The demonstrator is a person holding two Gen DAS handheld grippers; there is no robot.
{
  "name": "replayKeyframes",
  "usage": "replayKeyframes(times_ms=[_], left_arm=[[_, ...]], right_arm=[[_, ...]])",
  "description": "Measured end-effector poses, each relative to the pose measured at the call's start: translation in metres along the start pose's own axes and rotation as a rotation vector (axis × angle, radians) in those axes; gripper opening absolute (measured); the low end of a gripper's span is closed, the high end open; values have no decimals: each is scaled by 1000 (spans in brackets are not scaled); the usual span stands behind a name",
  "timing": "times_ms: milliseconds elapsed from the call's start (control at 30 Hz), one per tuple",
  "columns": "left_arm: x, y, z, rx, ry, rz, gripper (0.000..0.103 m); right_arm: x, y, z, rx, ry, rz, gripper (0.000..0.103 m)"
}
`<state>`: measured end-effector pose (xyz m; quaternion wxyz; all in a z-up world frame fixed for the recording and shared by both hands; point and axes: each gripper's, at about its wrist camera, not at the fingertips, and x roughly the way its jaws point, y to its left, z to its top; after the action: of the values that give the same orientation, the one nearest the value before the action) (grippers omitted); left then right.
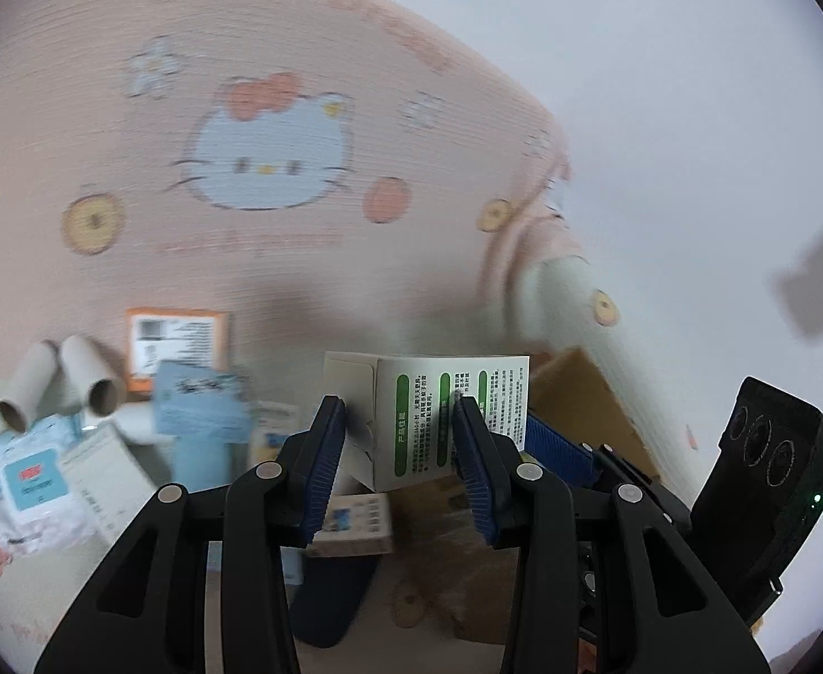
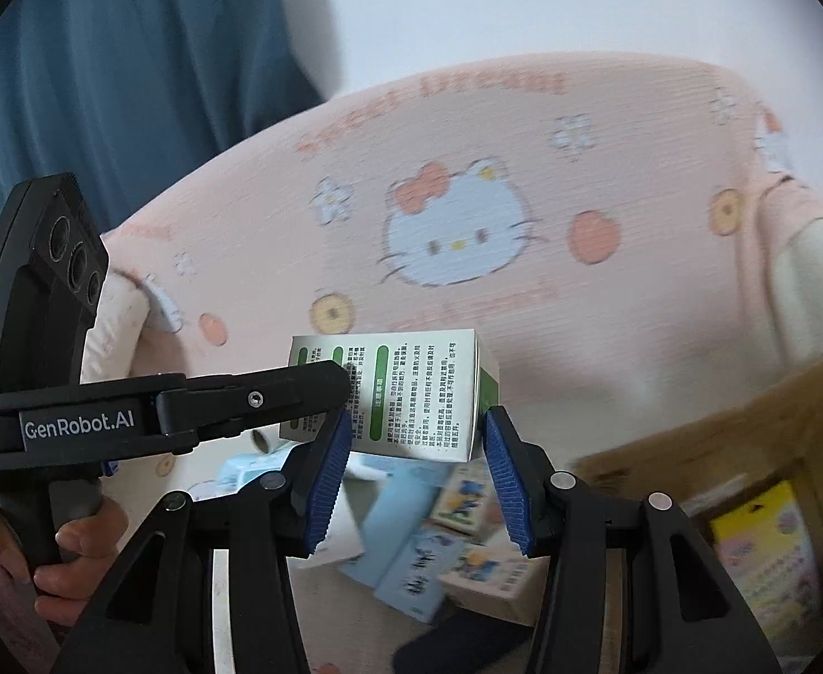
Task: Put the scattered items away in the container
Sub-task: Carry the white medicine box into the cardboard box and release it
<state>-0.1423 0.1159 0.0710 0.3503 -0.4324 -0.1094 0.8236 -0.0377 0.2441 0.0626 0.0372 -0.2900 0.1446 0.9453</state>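
A white box (image 1: 439,415) with green bars and printed text hangs in the air above the clutter, gripped from both sides. In the left wrist view the left tongs (image 1: 400,438) stand about half apart with their blue pads (image 1: 324,449) against the box: one pad lies on its plain end face, the other on the printed face, so the left tongs are clamped on the box. The right tongs' blue pad (image 1: 557,449) shows just past the box's far edge. In the right wrist view the right tongs (image 2: 417,466) are also about half apart and close on the box's (image 2: 394,393) lower corners, one pad (image 2: 327,466) under the printed face, the other at the green end; they look clamped on the box, though the contact at the green end is hard to make out. The left tongs (image 2: 333,382) reach across in front of the box there, carried by a hand (image 2: 80,550) on a black grip. Below the box lie small boxes (image 2: 428,567) and booklets on a pink sheet (image 2: 467,129) with a cat cartoon. Left of the box, in the left wrist view, are two cardboard tubes (image 1: 58,387) and a tissue pack (image 1: 30,483). Right of the box stands an open carton (image 2: 776,410) with a yellow package (image 2: 765,550) inside.
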Motion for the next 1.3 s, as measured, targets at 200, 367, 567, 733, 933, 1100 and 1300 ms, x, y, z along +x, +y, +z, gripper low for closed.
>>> replayKeyframes(times_ms=[200,367,567,733,933,1100,1300], left_arm=[[23,-53,-3,125,25,-50,43],[53,-96,-2,209,86,-52,43],[97,-131,-4,213,197,-88,43],[152,-146,-11,86,330,-86,43],[220,-162,-37,15,529,-92,21],[253,-160,-44,-39,572,-8,16],[265,-149,-51,-73,599,66,24]], right_arm=[[-36,-41,4,44,-19,-49,47],[-48,-78,2,78,12,-84,47],[-63,-125,-9,128,46,-146,47],[-69,-168,-15,164,113,-176,47],[-60,-213,-14,175,268,-85,40],[-46,-229,-25,105,397,-287,30],[-50,-246,-31,120,437,-338,31]])
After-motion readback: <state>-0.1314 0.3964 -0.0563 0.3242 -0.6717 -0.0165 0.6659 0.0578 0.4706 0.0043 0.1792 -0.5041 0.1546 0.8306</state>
